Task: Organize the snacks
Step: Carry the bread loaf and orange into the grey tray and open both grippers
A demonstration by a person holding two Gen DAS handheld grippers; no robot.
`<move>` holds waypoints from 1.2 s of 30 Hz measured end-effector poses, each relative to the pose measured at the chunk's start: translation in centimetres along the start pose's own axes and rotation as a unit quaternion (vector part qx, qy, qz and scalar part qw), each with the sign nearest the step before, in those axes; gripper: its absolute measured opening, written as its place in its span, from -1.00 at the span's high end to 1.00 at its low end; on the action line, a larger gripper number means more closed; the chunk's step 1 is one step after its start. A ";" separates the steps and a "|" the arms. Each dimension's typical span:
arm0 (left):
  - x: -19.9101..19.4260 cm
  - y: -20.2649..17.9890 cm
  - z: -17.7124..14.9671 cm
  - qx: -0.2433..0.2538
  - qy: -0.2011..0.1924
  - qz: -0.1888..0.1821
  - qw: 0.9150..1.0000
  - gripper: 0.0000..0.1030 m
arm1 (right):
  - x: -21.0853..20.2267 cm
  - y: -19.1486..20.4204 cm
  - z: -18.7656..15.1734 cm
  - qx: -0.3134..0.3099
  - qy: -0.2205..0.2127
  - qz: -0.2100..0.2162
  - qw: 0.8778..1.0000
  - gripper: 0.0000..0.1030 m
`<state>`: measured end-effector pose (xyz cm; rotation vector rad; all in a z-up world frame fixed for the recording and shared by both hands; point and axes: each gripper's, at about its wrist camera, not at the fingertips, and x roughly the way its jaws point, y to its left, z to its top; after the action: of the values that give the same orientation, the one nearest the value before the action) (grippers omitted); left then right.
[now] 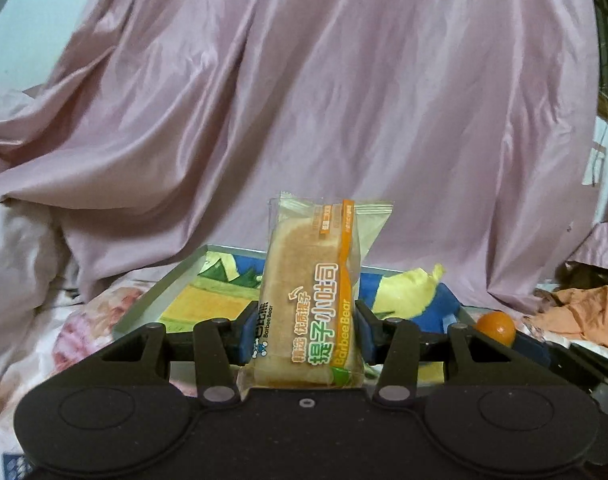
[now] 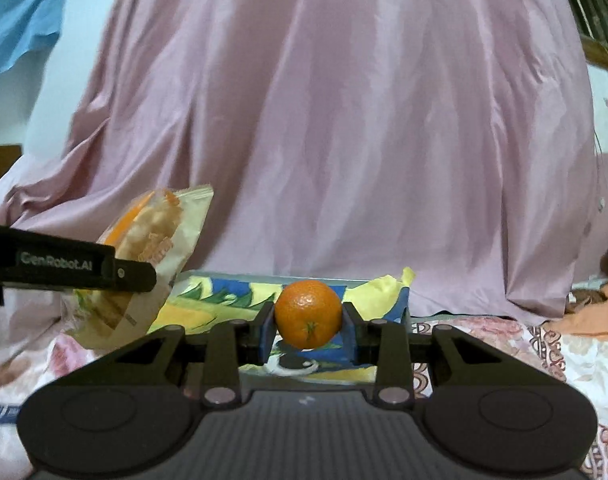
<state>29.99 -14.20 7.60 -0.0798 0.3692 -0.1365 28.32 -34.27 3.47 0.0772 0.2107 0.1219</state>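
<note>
Clamped upright bread packet point(image 1: 308, 300), gripped orange point(image 2: 308, 314)

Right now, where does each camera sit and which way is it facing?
Left wrist: behind the left gripper, facing the tray and pink drape; its fingers clamp a bread packet.
Right wrist: behind the right gripper, same direction; its fingers clamp an orange.
Shared: tray, drape; each shows the other's load.
</note>
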 end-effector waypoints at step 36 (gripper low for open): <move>8.7 -0.1 -2.8 0.002 0.092 0.001 0.996 -0.01 | 3.3 -2.0 -3.1 0.039 0.122 0.030 0.991 -0.02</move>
<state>36.99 -15.72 1.98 -0.0628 0.5530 -0.1421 31.11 -35.62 -0.37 0.1475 0.4586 0.1839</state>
